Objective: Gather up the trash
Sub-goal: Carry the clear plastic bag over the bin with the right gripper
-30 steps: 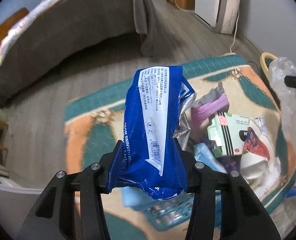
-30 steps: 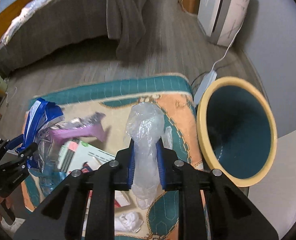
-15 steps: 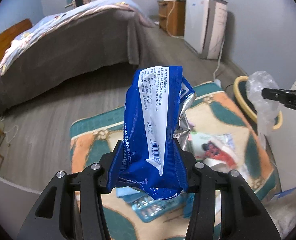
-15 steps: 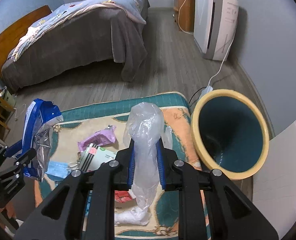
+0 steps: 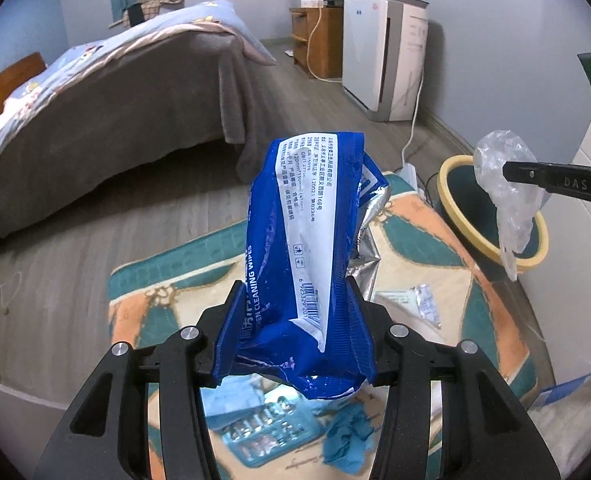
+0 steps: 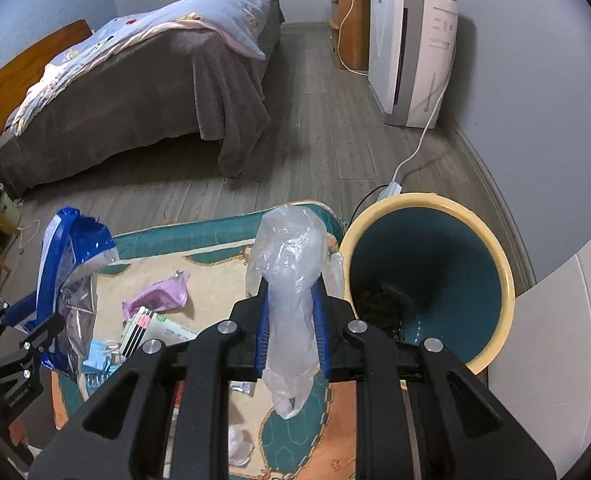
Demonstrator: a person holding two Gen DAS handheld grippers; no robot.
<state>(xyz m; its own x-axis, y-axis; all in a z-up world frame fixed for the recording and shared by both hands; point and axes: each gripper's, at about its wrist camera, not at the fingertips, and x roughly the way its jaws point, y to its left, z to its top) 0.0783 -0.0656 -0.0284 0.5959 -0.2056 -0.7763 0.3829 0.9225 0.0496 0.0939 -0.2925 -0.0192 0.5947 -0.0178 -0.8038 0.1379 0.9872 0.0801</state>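
My left gripper (image 5: pixel 295 312) is shut on a blue wipes packet (image 5: pixel 307 240) with a white label, held upright above the rug. It also shows in the right wrist view (image 6: pixel 71 280) at the left. My right gripper (image 6: pixel 291 320) is shut on a crumpled clear plastic bag (image 6: pixel 291 280), held just left of the yellow-rimmed teal bin (image 6: pixel 491 280). In the left wrist view the plastic bag (image 5: pixel 507 196) hangs in front of the bin (image 5: pixel 455 220). Dark trash lies in the bin's bottom.
More litter lies on the patterned rug (image 6: pixel 215 292): a purple wrapper (image 6: pixel 155 296), a white-green box (image 6: pixel 163 328), a blister pack (image 5: pixel 263 428), white tissue (image 6: pixel 239 444). A bed (image 6: pixel 135 92) stands behind, a white air purifier (image 6: pixel 411 52) and cable at the right wall.
Both grippers have risen and tilted up, each keeping its hold. The litter has dropped lower in both views and more of the bedroom shows.
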